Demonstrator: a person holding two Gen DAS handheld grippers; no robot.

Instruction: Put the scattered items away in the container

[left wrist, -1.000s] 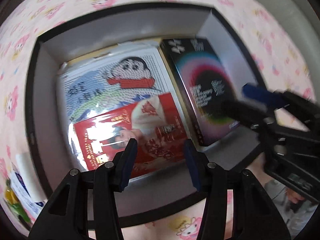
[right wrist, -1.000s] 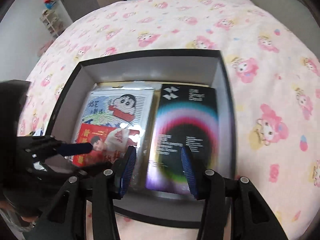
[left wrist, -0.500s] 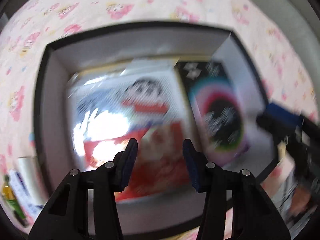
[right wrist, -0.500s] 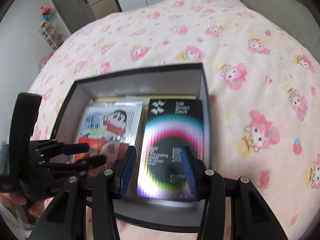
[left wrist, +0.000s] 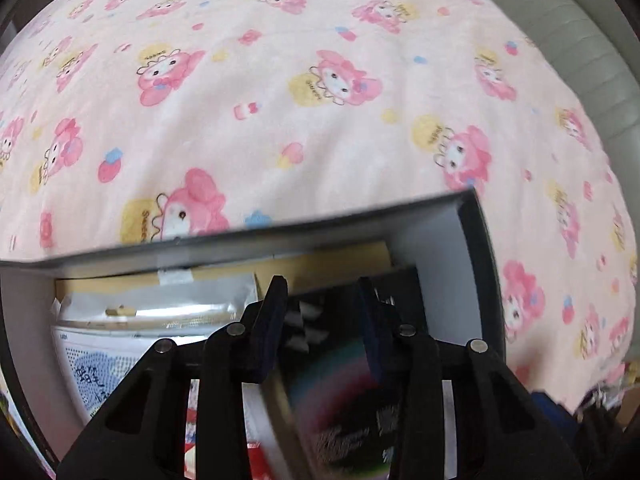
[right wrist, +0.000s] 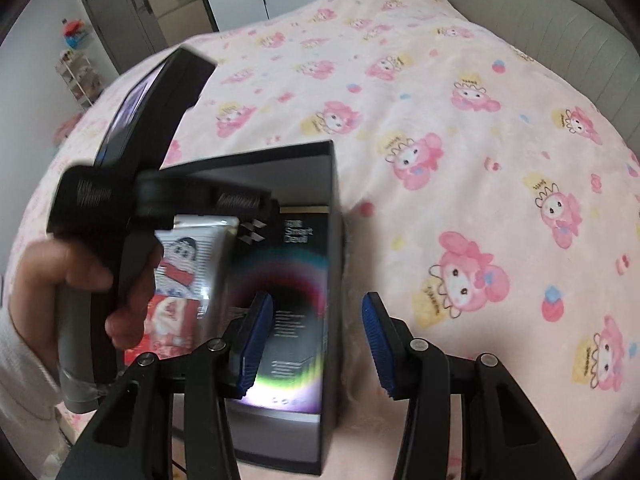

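A black open box (left wrist: 476,232) lies on the pink bed. Inside lie a black booklet with a rainbow ring (left wrist: 344,400), a cartoon-boy sheet in plastic (left wrist: 100,364) and a red card (right wrist: 168,324). My left gripper (left wrist: 322,328) is open and empty, low over the box's middle. In the right wrist view the box's right wall (right wrist: 334,280) runs between the fingers of my right gripper (right wrist: 318,344), which is open and empty. The left tool and the hand holding it (right wrist: 120,220) hide the box's left part there.
The pink cartoon-print blanket (left wrist: 280,80) surrounds the box. A grey padded headboard (right wrist: 560,40) lies at the far right. Cabinets and a small shelf (right wrist: 76,68) stand past the bed's far end.
Both grippers have swung up and to the right over the box. The left gripper now sits lower over the booklet; the right gripper now straddles the box's right wall.
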